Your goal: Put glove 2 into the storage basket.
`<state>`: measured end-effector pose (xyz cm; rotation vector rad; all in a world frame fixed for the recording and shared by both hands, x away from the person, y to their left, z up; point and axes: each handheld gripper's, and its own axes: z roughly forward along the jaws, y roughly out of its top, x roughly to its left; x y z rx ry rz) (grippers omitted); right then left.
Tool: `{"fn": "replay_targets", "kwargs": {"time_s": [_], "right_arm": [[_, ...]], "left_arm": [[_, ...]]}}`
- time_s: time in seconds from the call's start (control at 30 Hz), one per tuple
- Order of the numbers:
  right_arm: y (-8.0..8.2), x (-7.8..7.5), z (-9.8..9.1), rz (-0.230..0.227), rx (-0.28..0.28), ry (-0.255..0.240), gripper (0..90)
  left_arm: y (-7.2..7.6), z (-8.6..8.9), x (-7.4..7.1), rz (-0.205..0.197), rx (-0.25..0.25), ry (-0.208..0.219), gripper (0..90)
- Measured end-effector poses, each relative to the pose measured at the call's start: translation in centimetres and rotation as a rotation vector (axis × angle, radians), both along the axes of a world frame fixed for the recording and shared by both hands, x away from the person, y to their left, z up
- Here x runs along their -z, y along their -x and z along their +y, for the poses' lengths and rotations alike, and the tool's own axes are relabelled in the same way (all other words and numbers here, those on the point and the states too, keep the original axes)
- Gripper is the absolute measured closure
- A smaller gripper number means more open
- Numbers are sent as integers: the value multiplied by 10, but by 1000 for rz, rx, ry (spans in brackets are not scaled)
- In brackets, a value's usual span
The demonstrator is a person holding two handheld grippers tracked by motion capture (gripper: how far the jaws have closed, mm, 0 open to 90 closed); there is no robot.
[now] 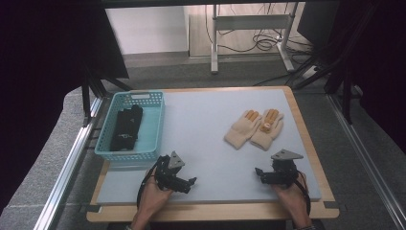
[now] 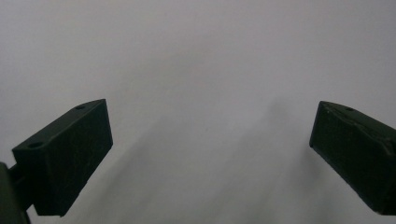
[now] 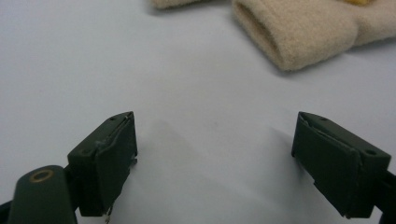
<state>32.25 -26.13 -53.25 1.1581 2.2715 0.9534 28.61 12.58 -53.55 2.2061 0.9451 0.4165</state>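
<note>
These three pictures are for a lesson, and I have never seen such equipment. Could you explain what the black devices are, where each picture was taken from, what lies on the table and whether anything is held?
A person sits at a table and holds a hand-operated tool in each hand: the left gripper and the right gripper, each with two black jaws. The high view looks down from above the table. The other two views come from small cameras riding on each gripper, looking out between its jaws. On the grey mat lies a pair of beige gloves with orange patches; the right gripper view sees a glove cuff just ahead. At the left stands a blue basket holding a black item, perhaps dark gloves. Both grippers stand open and hold nothing.
</note>
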Motion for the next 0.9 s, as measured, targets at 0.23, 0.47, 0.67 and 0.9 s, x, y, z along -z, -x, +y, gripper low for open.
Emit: {"fn": "replay_targets", "kwargs": {"time_s": [0.23, 0.47, 0.67, 0.9], "right_arm": [[0, 0, 0, -1, 2, 1, 136], [0, 0, 0, 0, 5, 2, 135], [1, -1, 1, 6, 9, 0, 152], [-3, -13, 3, -6, -5, -31, 280]], "left_arm": [[2, 5, 13, 19, -32, 13, 0], [2, 8, 14, 47, -53, 41, 8], [2, 8, 15, 44, -53, 41, 10], [3, 8, 15, 40, -55, 42, 13]]}}
